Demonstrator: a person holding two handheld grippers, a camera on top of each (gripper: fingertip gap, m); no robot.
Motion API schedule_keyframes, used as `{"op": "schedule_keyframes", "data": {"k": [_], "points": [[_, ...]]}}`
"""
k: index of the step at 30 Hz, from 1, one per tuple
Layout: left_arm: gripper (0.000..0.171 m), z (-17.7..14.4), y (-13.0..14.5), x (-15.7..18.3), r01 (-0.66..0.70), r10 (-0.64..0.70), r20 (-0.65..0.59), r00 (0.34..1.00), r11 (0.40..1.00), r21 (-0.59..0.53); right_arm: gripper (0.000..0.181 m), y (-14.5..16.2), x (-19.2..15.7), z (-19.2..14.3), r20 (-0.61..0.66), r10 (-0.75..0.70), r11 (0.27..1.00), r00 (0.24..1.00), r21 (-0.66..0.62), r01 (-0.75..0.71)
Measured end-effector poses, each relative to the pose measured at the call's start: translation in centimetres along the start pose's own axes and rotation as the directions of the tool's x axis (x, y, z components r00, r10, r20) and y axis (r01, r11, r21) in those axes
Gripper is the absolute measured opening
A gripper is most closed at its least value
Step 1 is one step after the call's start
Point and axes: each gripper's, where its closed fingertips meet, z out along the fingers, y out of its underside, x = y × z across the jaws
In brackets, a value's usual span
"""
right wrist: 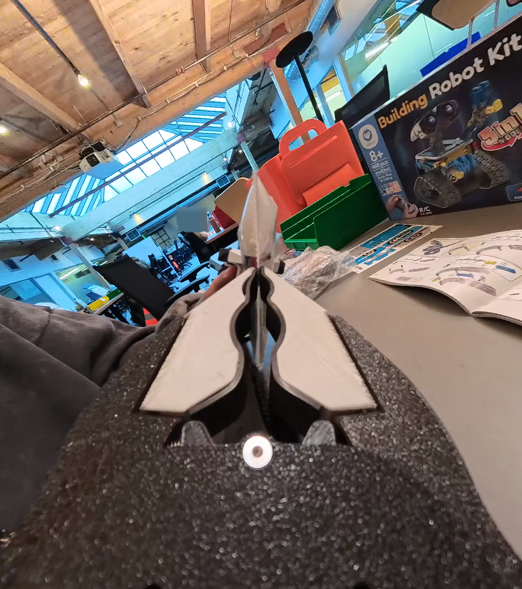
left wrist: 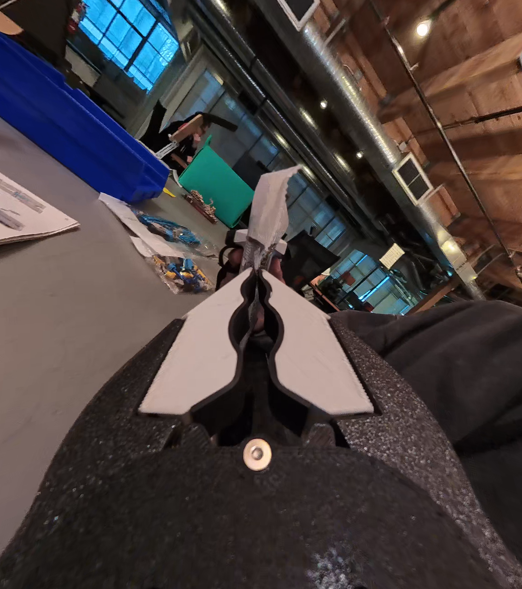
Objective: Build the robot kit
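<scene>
My left gripper (left wrist: pixel 256 271) is shut on the edge of a clear plastic bag (left wrist: pixel 269 207), which stands up from its fingertips above the grey table (left wrist: pixel 46 318). My right gripper (right wrist: pixel 258 269) is shut on the same bag (right wrist: pixel 258 216) from the opposite side. The two grippers face each other tip to tip, off the table's edge. The right gripper's tips show behind the bag in the left wrist view (left wrist: pixel 280 247). The left gripper's tips show behind it in the right wrist view (right wrist: pixel 227 255). What is inside the bag is not clear.
In the left wrist view, a blue bin (left wrist: pixel 46 105), a green bin (left wrist: pixel 218 194), an open booklet (left wrist: pixel 4 207) and bags of blue and yellow parts (left wrist: pixel 183 274) lie on the table. In the right wrist view, a kit box (right wrist: pixel 460 127), an orange case (right wrist: pixel 313 165), green trays (right wrist: pixel 333 220) and a crumpled bag (right wrist: pixel 317 267). The gap from one gripper's tips to the other's is roughly 8 cm.
</scene>
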Motion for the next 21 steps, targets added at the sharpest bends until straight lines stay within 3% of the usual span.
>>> {"op": "schedule_keyframes", "data": {"k": [14, 21], "points": [[0.000, -0.38, -0.32, -0.01, -0.014, 0.015, -0.029, 0.999, 0.999, 0.039, 0.000, 0.82, -0.01, 0.34, 0.001, 0.005, 0.999, 1.000, -0.035, -0.005], [0.000, -0.27, 0.02, -0.39, -0.091, 0.090, 0.035, 0.995, 0.996, 0.001, 0.000, 0.46, 0.19, 0.00, 0.006, 0.033, 0.999, 0.999, -0.022, -0.033]]}}
